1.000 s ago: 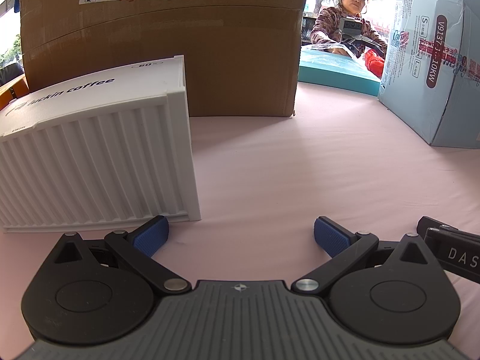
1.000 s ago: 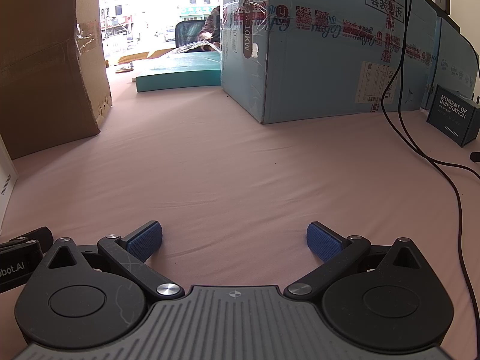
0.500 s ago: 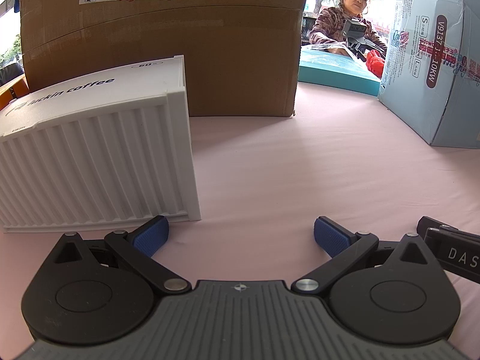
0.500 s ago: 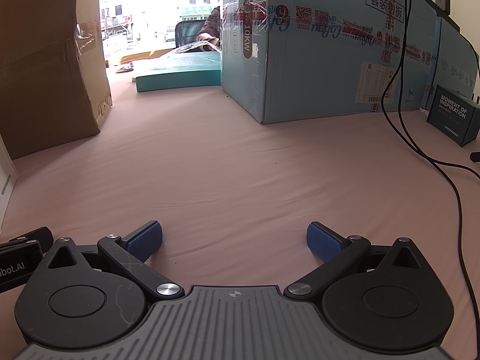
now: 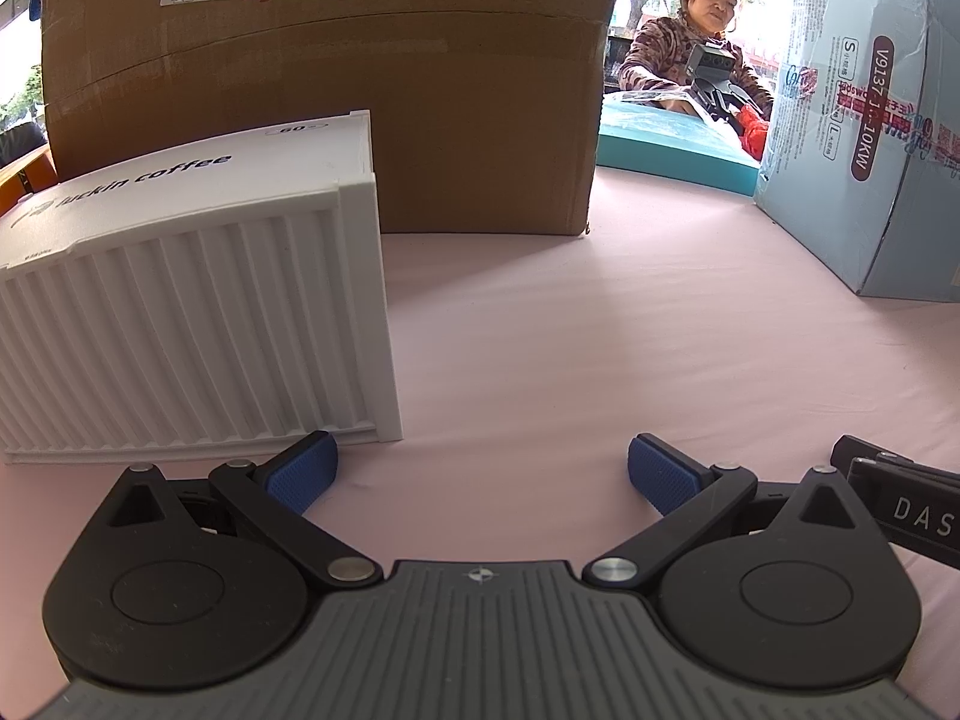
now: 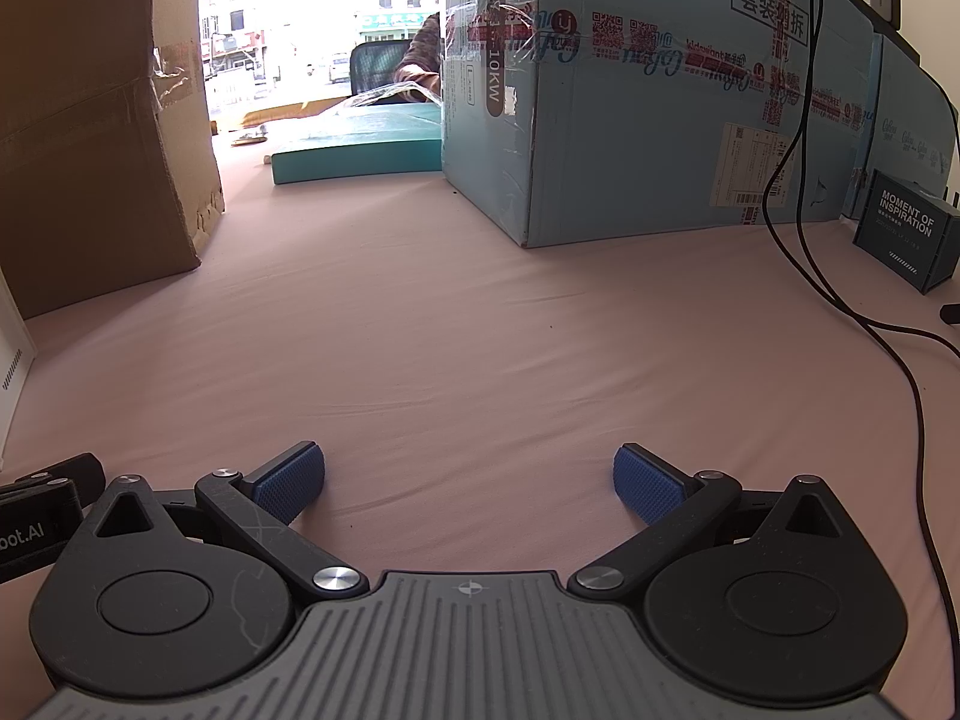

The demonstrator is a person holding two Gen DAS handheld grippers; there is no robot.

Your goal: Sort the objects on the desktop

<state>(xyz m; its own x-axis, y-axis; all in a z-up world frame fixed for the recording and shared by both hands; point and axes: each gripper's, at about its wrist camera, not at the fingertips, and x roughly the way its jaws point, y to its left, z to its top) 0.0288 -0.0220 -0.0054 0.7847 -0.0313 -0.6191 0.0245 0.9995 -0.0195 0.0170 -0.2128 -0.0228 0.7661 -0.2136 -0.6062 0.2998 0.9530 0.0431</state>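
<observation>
Both the left gripper and right gripper are resting wide open and empty on the cloth, apparently pre-grasp, needing a target; the bin is sitting just ahead-left.

— How does the left gripper stand?
— Low and level, its 2 blue pads spread wide, nothing between them.
— And the right gripper?
— The same: level, 2 pads wide apart, gripping nothing.
</observation>
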